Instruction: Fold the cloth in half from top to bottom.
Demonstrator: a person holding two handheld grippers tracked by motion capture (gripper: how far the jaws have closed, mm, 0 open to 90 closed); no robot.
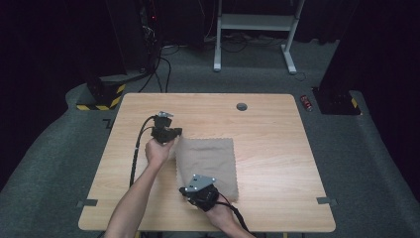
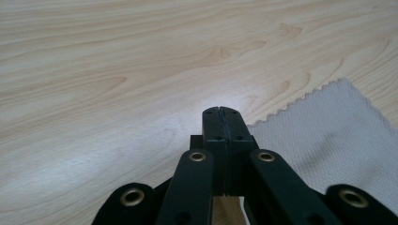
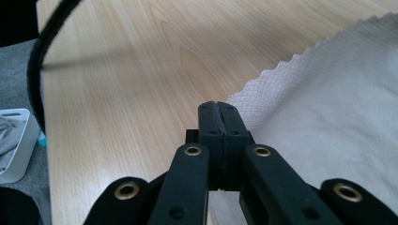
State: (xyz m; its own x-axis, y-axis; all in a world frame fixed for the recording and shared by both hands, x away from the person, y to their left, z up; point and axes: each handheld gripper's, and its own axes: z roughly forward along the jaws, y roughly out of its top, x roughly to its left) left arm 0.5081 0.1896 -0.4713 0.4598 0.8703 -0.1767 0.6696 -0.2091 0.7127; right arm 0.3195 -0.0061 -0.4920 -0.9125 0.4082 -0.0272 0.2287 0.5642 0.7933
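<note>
A light wooden table stands on grey carpet in a dark room.

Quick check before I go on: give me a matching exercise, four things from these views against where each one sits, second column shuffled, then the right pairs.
Things:
1. left gripper
2. right gripper
3. cloth
4. round grey grommet

Places:
A. flat on the table's middle
B. at the cloth's near left corner, fingers shut
C. in the tabletop near the far edge
D. at the cloth's far left corner, fingers shut

Pairs: 1-D, 2-B, 3-A, 4-C
</note>
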